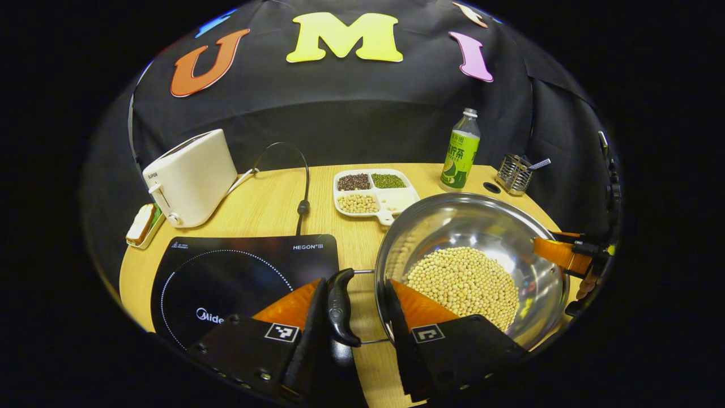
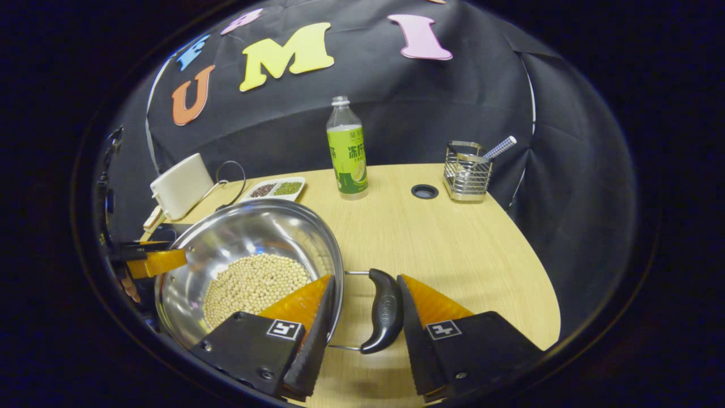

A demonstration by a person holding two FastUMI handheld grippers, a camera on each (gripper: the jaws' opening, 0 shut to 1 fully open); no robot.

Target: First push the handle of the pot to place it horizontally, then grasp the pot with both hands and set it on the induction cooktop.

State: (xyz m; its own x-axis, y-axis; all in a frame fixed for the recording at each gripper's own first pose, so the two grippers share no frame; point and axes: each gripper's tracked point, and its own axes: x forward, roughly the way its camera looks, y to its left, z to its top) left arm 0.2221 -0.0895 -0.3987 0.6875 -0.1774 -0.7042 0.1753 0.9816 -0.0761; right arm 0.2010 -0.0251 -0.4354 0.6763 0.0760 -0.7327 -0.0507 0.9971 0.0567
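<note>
The pot [image 1: 473,266], loaded with soybeans [image 1: 461,283], stands on the surface [image 2: 453,243] just right of the cooktop [image 1: 238,283]. The left claw [image 1: 357,309] is open and straddles the left handle [image 1: 340,306]; one finger appears to touch the grip, the other stands apart at the rim. The right claw [image 2: 362,311] is likewise open around the right handle [image 2: 385,309]. Risks: a one-sided or unequal closure may let a handle swivel or slip, tilting the pot and spilling soybeans; an uneven lift could catch the cooktop's edge.
</note>
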